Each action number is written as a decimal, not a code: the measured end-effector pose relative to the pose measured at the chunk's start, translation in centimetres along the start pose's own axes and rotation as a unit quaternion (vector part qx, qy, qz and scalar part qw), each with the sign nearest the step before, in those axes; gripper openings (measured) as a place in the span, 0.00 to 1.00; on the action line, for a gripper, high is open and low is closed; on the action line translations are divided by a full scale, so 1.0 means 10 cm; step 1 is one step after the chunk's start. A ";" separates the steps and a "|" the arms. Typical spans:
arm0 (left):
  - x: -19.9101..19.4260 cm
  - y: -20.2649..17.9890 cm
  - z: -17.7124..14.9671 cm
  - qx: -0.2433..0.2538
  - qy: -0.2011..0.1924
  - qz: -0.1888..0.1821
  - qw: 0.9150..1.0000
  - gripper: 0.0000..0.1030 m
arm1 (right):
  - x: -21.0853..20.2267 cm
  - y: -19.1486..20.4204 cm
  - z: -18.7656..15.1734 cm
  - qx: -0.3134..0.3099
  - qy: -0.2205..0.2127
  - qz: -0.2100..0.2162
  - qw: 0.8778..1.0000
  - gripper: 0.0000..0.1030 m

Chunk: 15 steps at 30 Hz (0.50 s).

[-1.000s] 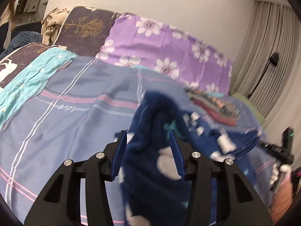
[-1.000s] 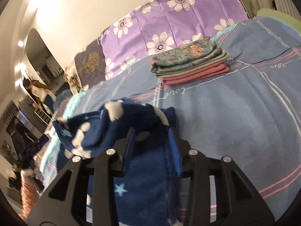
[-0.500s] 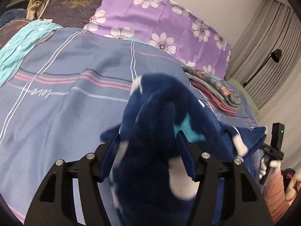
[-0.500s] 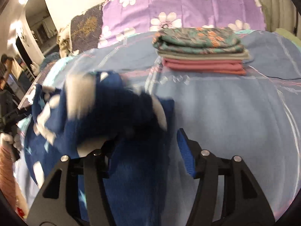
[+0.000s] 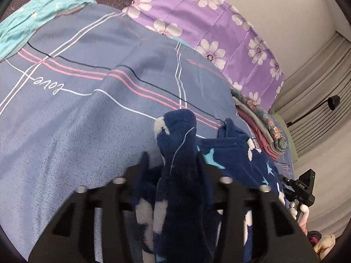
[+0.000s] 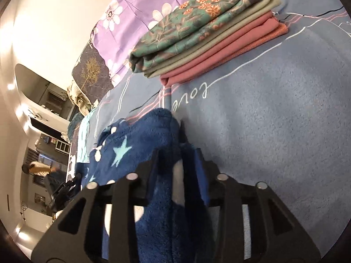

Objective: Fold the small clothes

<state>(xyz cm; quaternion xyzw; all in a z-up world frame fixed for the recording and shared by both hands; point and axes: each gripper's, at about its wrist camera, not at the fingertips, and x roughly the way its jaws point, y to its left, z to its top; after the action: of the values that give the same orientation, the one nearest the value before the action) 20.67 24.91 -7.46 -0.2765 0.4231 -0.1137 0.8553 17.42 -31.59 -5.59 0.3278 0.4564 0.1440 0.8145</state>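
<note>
A dark blue fleece garment with white spots and light blue stars hangs between both grippers over the blue-grey bedspread. My left gripper is shut on one bunched end of it. My right gripper is shut on the other end of the fleece garment, low over the bedspread. The cloth hides the fingertips in both views. The right gripper's body shows at the right edge of the left wrist view.
A stack of folded clothes, floral green on top of beige and pink, lies close ahead of the right gripper; it also shows in the left wrist view. Purple flowered pillows line the wall. A teal cloth lies far left.
Both grippers have dropped lower and moved forward toward the folded stack with the fleece garment. The cloth is now bunched tighter between the fingers.
</note>
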 end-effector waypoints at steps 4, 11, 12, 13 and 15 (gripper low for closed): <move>0.12 -0.05 0.05 0.012 0.020 0.010 1.000 0.46 | 0.11 0.05 0.13 -0.013 0.021 0.004 1.000 0.58; 0.00 -0.31 0.05 0.079 -0.007 0.064 0.995 0.11 | 0.16 0.35 0.15 -0.088 0.024 0.005 0.996 0.17; -0.13 -0.38 0.06 0.085 -0.024 0.053 0.995 0.10 | 0.05 0.41 0.15 -0.101 0.008 0.016 0.995 0.16; -0.25 -0.44 0.09 0.090 -0.040 0.039 0.994 0.10 | -0.08 0.49 0.16 -0.112 -0.010 0.029 0.993 0.14; -0.48 -0.59 0.14 0.118 -0.068 0.022 0.990 0.10 | -0.32 0.63 0.19 -0.130 -0.039 0.050 0.989 0.14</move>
<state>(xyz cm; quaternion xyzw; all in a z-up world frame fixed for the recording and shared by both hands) 19.00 22.62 -0.24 -0.1713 0.3532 -0.1251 0.9112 17.70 -29.33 1.37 0.2464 0.3850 0.2296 0.8593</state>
